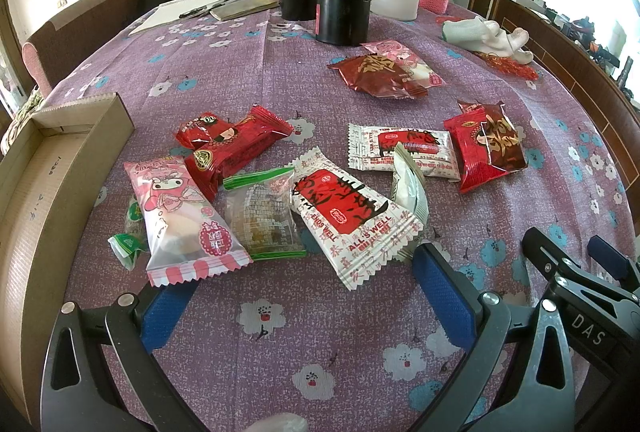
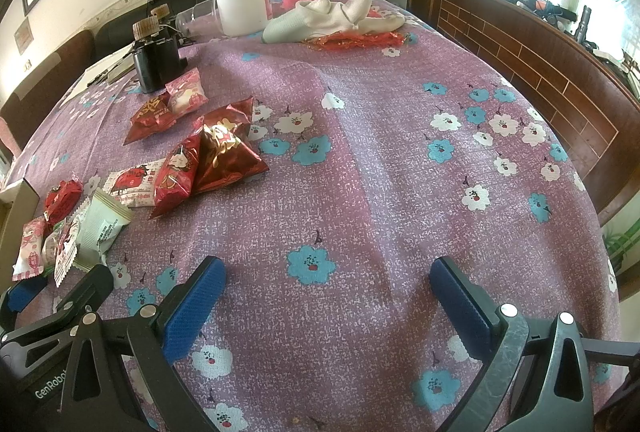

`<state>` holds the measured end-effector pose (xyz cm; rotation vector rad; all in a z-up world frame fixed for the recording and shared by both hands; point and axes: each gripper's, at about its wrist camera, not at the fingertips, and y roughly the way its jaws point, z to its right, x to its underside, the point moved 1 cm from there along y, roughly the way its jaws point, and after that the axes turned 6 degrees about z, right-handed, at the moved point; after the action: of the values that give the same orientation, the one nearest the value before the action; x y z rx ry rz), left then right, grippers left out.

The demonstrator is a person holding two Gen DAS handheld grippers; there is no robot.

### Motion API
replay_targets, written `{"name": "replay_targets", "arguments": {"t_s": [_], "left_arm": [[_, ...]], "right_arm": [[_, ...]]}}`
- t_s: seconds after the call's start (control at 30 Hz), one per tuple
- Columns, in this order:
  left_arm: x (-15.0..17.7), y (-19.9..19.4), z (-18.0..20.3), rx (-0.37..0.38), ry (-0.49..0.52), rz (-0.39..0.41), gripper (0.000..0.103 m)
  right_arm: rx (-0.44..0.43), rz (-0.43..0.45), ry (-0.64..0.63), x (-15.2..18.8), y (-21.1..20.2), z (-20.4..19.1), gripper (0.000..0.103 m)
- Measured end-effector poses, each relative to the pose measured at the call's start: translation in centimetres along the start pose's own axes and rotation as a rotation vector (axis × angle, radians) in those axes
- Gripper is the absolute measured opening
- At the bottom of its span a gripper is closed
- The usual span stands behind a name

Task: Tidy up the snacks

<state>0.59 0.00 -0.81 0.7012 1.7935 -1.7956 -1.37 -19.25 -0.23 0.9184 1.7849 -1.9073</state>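
Jaws agape, cardboard box (image 1: 48, 168) snackless.

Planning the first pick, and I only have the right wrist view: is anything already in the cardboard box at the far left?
Observer: No, the visible part of the cardboard box holds no snacks.
Operator: Which snack lies nearest it?
Observer: A small green-wrapped candy, at the left edge of the pink cartoon packet.
Operator: Is the left hand-held gripper free?
Observer: Yes, the left hand-held gripper is open, gripping nothing.
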Motion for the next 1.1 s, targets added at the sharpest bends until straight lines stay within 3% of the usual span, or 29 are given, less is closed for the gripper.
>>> {"name": "replay_targets", "arguments": {"t_s": [0.73,1.1], "left_arm": [[0.0,0.0,0.0,0.003,0.002,-0.003,0.103],[2.4,-2.2,-0.3,0.070,0.091,-0.062,0.103]], "right_arm": [[0.000,0.000,0.000,0.0,0.0,0.0,0.103],[0.000,0.000,0.000,0.0,0.0,0.0,0.103]]}}
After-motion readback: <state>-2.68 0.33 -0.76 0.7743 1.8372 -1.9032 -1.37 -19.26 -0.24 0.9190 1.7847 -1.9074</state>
